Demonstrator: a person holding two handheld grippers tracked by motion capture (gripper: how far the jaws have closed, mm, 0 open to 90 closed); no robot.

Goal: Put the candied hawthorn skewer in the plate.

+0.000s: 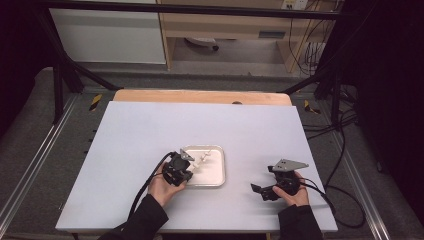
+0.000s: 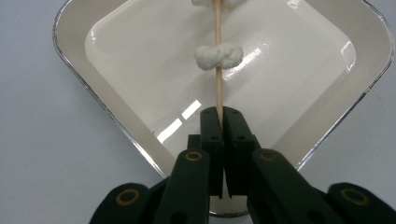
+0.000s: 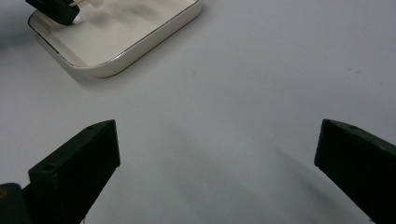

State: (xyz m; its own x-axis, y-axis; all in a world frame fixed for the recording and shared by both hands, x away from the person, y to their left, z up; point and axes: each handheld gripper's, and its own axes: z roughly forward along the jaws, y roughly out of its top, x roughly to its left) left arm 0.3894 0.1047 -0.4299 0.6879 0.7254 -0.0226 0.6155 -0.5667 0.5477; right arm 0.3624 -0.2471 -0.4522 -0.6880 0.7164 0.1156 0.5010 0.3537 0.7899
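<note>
Left gripper view shows the left gripper (image 2: 219,116) pinching a skewer (image 2: 217,70) with white lumps (image 2: 218,56) threaded on, held over the tray (image 2: 74,70), so setting it down remains, while the right gripper (image 3: 217,154) waits spread wide.

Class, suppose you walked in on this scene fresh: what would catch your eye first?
First, the thin wooden skewer threaded with white lumps, pinched in the left tongs over the shiny white tray. The tray sits near the front of the pale table. Off to the right, the right tongs gape wide above bare tabletop.
</note>
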